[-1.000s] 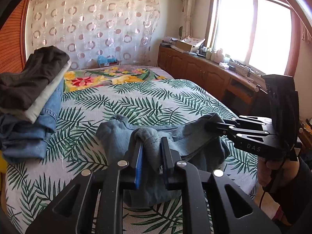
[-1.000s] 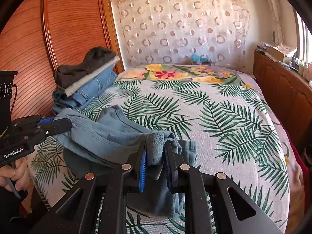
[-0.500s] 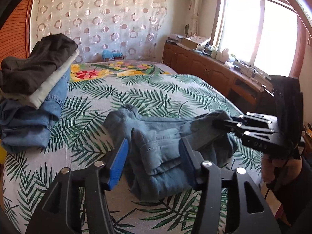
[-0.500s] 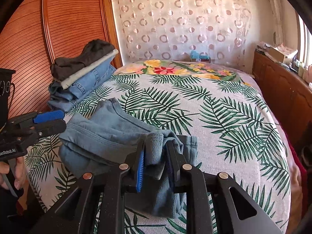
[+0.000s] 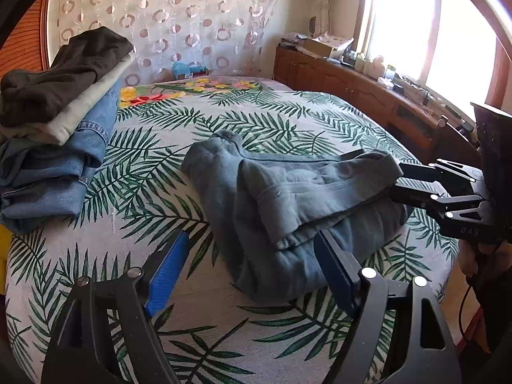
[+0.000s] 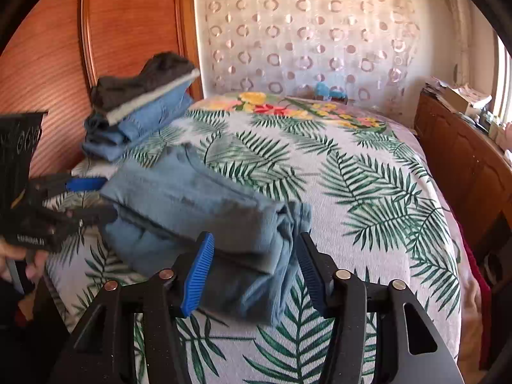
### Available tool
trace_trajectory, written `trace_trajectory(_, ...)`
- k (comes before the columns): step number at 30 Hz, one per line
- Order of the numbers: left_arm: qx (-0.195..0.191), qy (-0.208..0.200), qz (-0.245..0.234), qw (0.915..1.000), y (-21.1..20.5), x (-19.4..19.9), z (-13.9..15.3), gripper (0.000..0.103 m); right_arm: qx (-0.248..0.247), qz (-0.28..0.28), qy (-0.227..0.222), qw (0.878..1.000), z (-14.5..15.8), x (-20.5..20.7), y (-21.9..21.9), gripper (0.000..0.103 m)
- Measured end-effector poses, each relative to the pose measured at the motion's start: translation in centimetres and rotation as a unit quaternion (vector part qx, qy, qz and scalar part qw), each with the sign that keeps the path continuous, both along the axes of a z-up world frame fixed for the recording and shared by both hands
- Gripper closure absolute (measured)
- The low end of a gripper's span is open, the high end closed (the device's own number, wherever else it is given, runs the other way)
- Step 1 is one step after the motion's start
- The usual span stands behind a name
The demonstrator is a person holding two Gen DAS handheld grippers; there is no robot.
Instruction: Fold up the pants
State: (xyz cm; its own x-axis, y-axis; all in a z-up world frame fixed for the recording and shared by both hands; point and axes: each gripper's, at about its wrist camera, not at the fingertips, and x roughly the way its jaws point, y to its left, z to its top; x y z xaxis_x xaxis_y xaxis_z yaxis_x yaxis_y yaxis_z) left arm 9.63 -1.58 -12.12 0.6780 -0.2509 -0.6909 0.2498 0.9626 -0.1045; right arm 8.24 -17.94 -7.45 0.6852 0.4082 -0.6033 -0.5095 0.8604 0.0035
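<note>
The pants (image 5: 288, 198), a pale blue pair folded into a thick bundle, lie on the bed (image 5: 204, 118) just ahead of both grippers, near the bed's front edge. The left gripper (image 5: 249, 265) has just been opening and now stands spread wide, its blue pads clear of the cloth, with the bundle's near corner between and just beyond the fingers. The right gripper (image 6: 252, 265) has also just been opening; its jaws stand apart on either side of the bundle's near end, and no pad presses the fabric. Each gripper shows in the other's view: the right one (image 5: 416, 188) at the far right end of the pants, the left one (image 6: 83, 198) at their left end.

The bed wears a white cover printed with green palm leaves, with a flowered strip toward its far end. To the left of the grippers, beyond the pants, sits one stack of folded clothes (image 5: 54, 121): dark fabric on top, a pale layer under it, denim below. A curtain (image 6: 304, 32) with a ring pattern hangs behind the bed. A ribbed wooden panel (image 6: 48, 57) stands at the left, and a long wooden cabinet (image 5: 358, 86) carrying small clutter runs under one bright window (image 5: 425, 25) at the right.
</note>
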Motion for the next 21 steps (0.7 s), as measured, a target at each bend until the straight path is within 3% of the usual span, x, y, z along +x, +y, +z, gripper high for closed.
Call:
trace_trajectory(12,0.028,0.015,0.008,0.9995,0.3,2.3,-0.3,0.022,-0.05,-0.003,0.052,0.997,-1.0,3.4,1.8,0.046)
trace_trajectory(21,0.032,-0.005,0.024,0.9992,0.8,4.3,1.2,0.023,-0.05,-0.018,0.034,0.998,0.6,6.3,2.6,0.046)
